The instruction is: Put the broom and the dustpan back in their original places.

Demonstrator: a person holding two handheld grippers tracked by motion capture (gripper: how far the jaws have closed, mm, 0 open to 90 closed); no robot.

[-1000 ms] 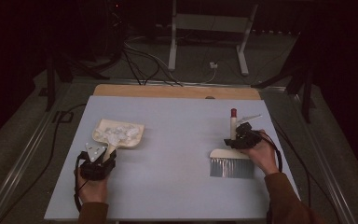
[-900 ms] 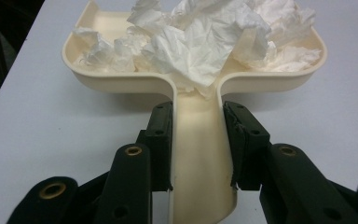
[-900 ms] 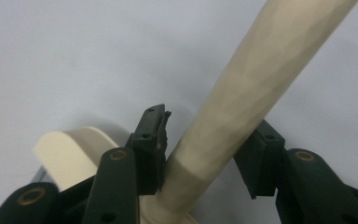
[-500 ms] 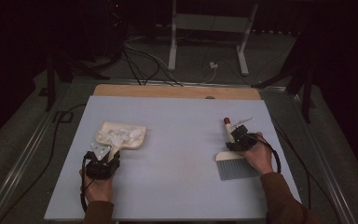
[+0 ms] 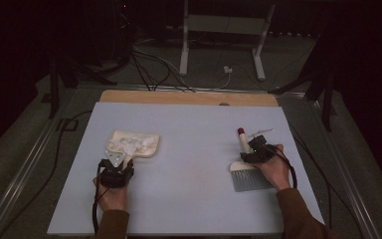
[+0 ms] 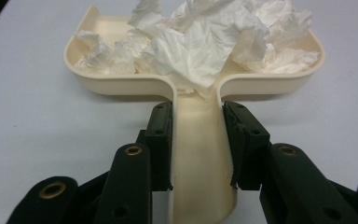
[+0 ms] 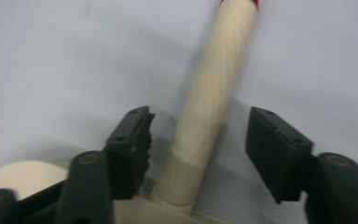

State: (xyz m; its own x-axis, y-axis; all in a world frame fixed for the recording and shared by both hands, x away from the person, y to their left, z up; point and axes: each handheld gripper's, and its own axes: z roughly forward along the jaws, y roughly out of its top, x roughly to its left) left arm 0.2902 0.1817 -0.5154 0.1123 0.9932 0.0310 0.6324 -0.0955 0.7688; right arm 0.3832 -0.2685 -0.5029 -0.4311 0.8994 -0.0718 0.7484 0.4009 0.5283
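Left gripper (image 5: 121, 160): jaws clamped, forearm entering from the bottom edge. Right gripper (image 7: 198, 151): jaws have just been opening, pads standing apart, hand (image 5: 272, 171) resting low, wrist angled inward.

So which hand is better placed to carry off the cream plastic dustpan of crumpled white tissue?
Left: the left gripper is clamped on the cream plastic dustpan handle; the right gripper stands open around the brush handle.

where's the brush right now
In the high view the brush lies on the table's right side, bristles toward the person, its red-tipped handle between the right gripper's jaws, which have just been opening.
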